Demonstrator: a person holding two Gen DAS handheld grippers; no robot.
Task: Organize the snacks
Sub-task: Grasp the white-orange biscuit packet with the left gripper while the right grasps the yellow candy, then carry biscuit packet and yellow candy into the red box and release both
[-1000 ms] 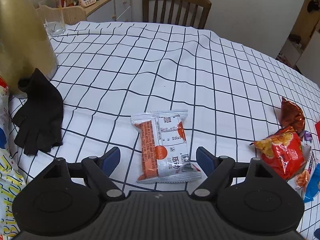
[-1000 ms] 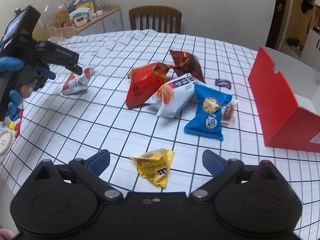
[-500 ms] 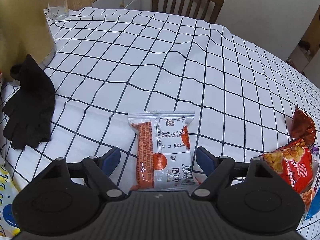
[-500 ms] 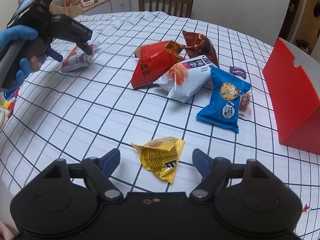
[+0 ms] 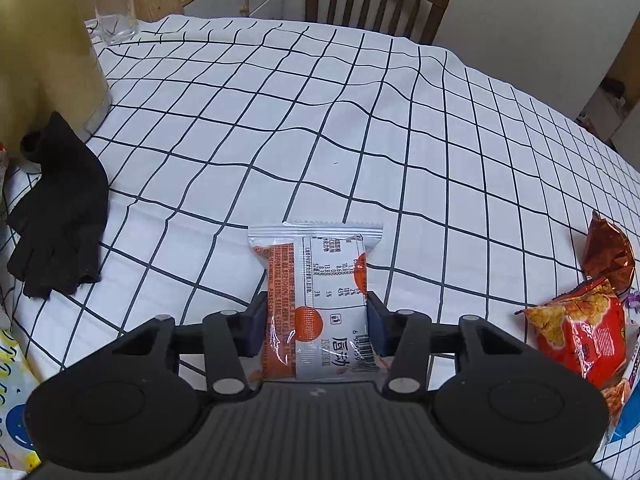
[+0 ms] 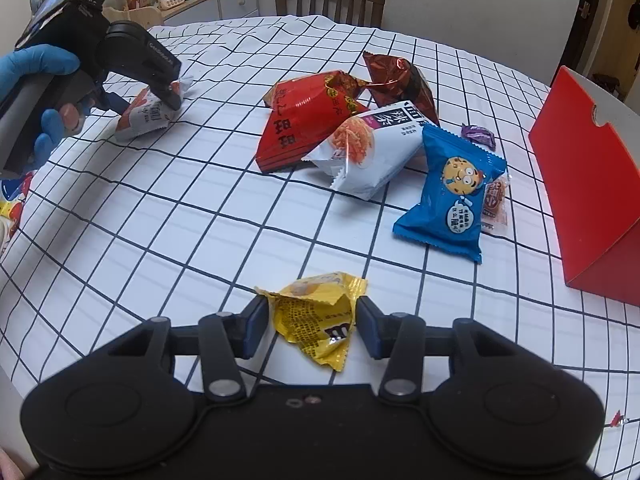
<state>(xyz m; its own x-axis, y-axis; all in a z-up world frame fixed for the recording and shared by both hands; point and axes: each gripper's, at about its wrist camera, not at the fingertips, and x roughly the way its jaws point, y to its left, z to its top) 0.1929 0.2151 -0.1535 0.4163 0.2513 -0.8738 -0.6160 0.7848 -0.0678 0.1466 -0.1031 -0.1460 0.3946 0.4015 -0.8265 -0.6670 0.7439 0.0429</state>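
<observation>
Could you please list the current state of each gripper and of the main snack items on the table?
left gripper: shut on the silver-orange packet
right gripper: shut on the yellow packet
red box: standing on the tablecloth
blue cookie packet: lying flat, untouched
red chip bag: in the pile, untouched

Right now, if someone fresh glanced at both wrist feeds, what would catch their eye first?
Each gripper has a snack between its fingers: the left gripper pinches a silver-and-orange packet, and the right gripper brackets a crumpled yellow wrapper. Beyond it, a bright snack pile sits mid-table beside a red box at the right.
</observation>
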